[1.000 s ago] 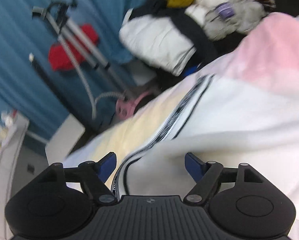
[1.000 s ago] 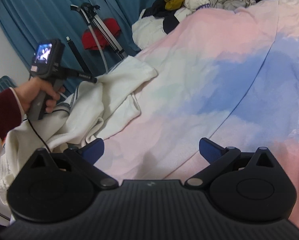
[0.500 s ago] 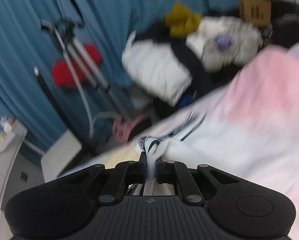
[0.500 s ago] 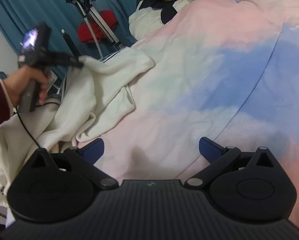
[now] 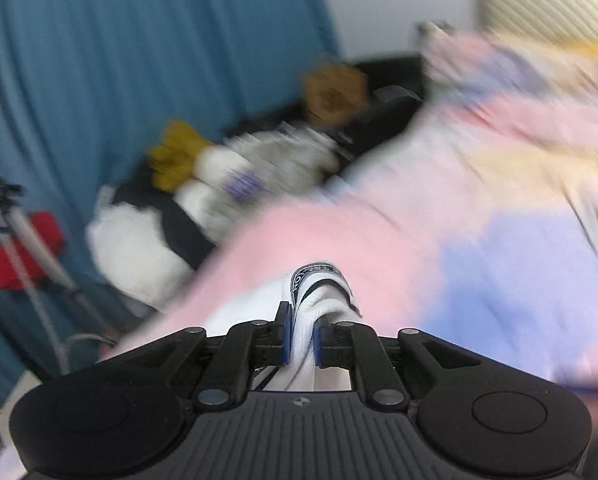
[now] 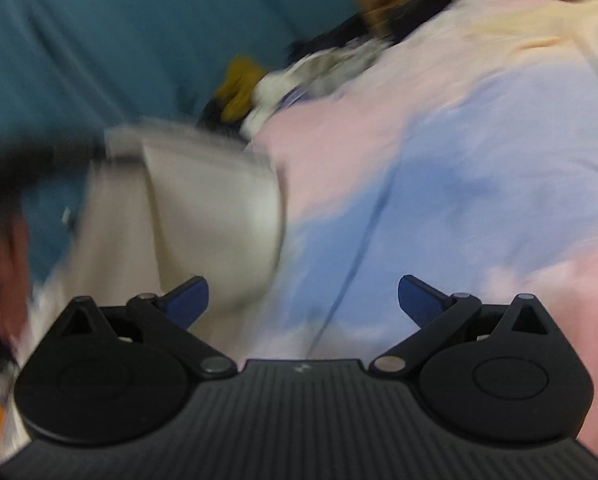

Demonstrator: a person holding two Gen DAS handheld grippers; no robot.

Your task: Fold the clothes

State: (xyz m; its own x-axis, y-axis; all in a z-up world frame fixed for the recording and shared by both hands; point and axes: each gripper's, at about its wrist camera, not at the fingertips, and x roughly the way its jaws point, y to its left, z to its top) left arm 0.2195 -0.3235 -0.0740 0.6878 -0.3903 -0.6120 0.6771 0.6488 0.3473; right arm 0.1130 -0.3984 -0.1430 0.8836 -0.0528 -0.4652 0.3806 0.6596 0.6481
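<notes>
A white garment [image 5: 319, 284] with a black-and-white trimmed edge is bunched between the pads of my left gripper [image 5: 301, 320]. The pads press on it while the jaws are opening slightly. The gripper holds this edge above the pink and blue bed cover [image 5: 499, 280]. In the blurred right wrist view the same white garment [image 6: 211, 200] hangs lifted at the left over the bed cover [image 6: 459, 160]. My right gripper [image 6: 301, 284] stands open just to the garment's right, with only the cover showing between its fingers.
A pile of white, black and mustard clothes [image 5: 251, 176] lies at the bed's far side by a blue curtain [image 5: 139, 60]. A metal stand with a red part [image 5: 23, 248] stands at the left. A blurred hand [image 6: 11, 272] shows at the left edge.
My left gripper shut on the garment's trimmed edge and swung it up and right across the bed. The right gripper stayed open while its view swung and rolled over the cover.
</notes>
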